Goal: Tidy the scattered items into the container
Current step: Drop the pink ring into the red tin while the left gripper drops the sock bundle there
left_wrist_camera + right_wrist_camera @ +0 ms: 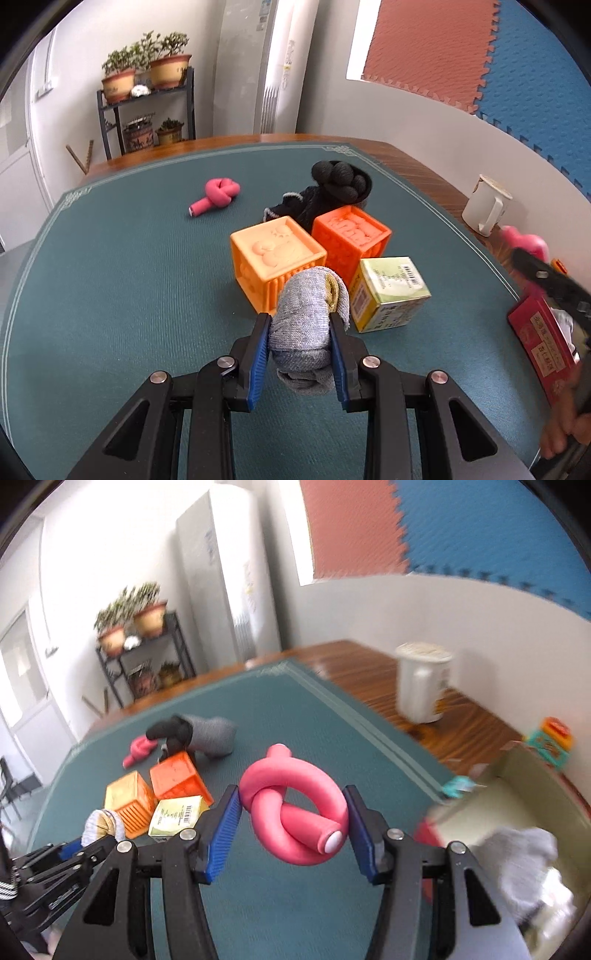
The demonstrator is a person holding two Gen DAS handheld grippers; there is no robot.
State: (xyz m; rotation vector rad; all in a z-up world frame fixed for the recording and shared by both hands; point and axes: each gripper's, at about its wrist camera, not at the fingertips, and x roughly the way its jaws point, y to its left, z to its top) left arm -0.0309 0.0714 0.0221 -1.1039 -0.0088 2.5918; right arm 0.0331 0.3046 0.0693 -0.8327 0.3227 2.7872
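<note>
My left gripper [300, 325] is shut on a rolled grey-blue sock [304, 321], held above the green mat; it also shows in the right wrist view [101, 825]. My right gripper [291, 814] is shut on a knotted pink foam roller [295, 812], held above the mat to the left of the open box [532, 775]. On the mat lie a second pink knot [218, 194], a light orange cube [275, 254], a darker orange cube [351, 236], a green-white carton [388, 291] and a black bundle [332, 192]. The right view is blurred.
A white mug [485, 203] stands on the wooden table right of the mat [110, 277]. The box's red side [539, 343] is at the right edge, with white cloth [528, 867] inside. A colourful toy [550, 742] sits behind the box. A plant shelf [147, 103] stands by the wall.
</note>
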